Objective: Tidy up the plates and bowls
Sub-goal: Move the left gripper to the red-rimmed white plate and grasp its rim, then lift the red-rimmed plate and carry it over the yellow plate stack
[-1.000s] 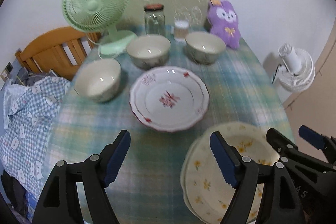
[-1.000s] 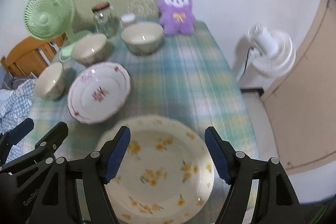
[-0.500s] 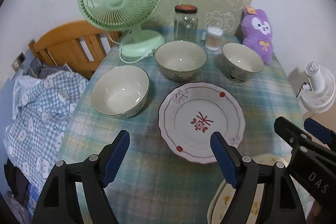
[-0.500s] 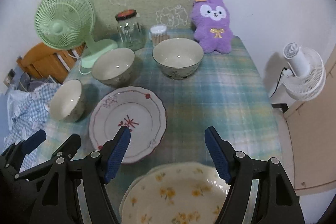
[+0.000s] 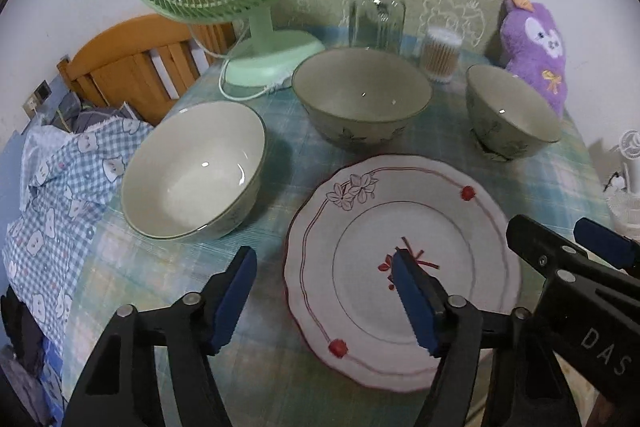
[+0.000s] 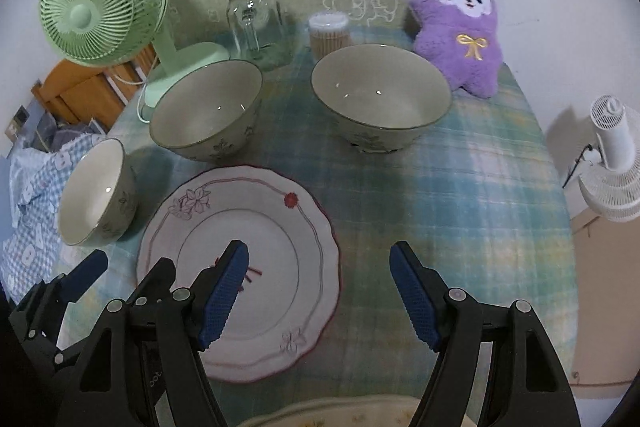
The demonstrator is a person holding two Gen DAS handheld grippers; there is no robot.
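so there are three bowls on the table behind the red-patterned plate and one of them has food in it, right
Not quite: all three bowls are empty. The right wrist view looks into each and shows only bare glazed insides. The rest holds: three bowls stand on the table behind the red-patterned plate.

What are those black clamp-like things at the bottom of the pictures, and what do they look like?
They are two hand-held grippers. The left gripper and right gripper are alike: black plastic arms with silver rivets, each ending in two fingers faced with ribbed blue pads. One side bears white letters "DAS". No cables, hands or sleeves show.
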